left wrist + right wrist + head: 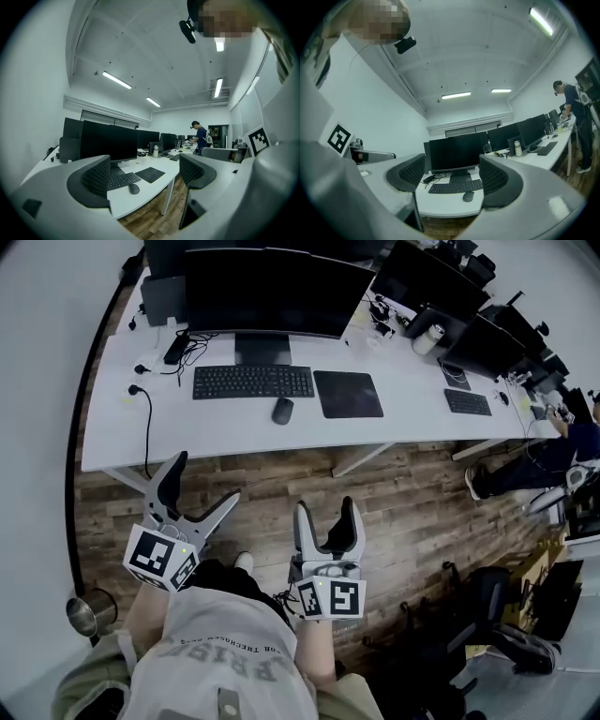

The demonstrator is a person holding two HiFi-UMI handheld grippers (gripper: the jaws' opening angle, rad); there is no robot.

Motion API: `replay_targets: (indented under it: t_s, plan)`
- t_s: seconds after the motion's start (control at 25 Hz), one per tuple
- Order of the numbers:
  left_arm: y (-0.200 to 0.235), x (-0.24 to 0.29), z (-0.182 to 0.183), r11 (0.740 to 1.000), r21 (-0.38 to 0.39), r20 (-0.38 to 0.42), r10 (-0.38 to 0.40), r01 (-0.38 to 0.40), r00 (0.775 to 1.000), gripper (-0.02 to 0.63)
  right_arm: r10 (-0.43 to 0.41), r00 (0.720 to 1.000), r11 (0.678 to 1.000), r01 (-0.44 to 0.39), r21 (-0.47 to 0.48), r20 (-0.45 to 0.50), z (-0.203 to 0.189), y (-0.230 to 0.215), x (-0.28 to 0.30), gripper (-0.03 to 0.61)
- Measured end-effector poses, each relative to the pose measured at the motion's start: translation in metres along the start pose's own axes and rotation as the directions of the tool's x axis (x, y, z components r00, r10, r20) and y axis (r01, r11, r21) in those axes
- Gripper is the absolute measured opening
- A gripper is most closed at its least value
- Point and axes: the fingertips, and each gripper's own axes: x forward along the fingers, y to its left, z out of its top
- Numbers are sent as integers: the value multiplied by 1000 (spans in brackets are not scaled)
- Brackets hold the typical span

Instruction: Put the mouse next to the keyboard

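Looking down in the head view, the mouse [282, 411] lies on the white worktop [225, 432], just below the right end of the keyboard [253, 382] and left of the dark mouse pad [348, 394]. A wide monitor [277, 292] stands behind them. Both grippers hang over the wooden floor [403, 488], well apart from the worktop. The left gripper [204, 482] is spread wide and the right gripper [325, 512] is parted too; neither holds anything. A metal cup [89, 612] sits low at the left edge, and a seated person [534, 465] shows at the far right.

In the left gripper view, the left gripper [146, 173] is released, its dark pads [98, 176] wide apart with nothing between them. Beyond the gap are the mouse [134, 189], keyboard [123, 180] and mouse pad [150, 175]. A person [201, 137] stands far down the room.

In the right gripper view, the right gripper [452, 174] is likewise released and empty. The mouse [468, 197] sits just in front of the keyboard [455, 187], below the monitor [454, 152].
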Motion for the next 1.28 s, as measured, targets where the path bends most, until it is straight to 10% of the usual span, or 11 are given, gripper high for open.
replay_targets:
  t_s: [0.48, 1.28]
  plan:
    - [45, 56, -28, 997, 9, -85, 76, -75, 993, 439, 14, 995, 996, -6, 87, -98, -50, -39, 72, 353]
    - [182, 246, -45, 996, -70, -162, -59, 48, 985, 439, -77, 926, 990, 115, 80, -370, -163, -75, 288, 353]
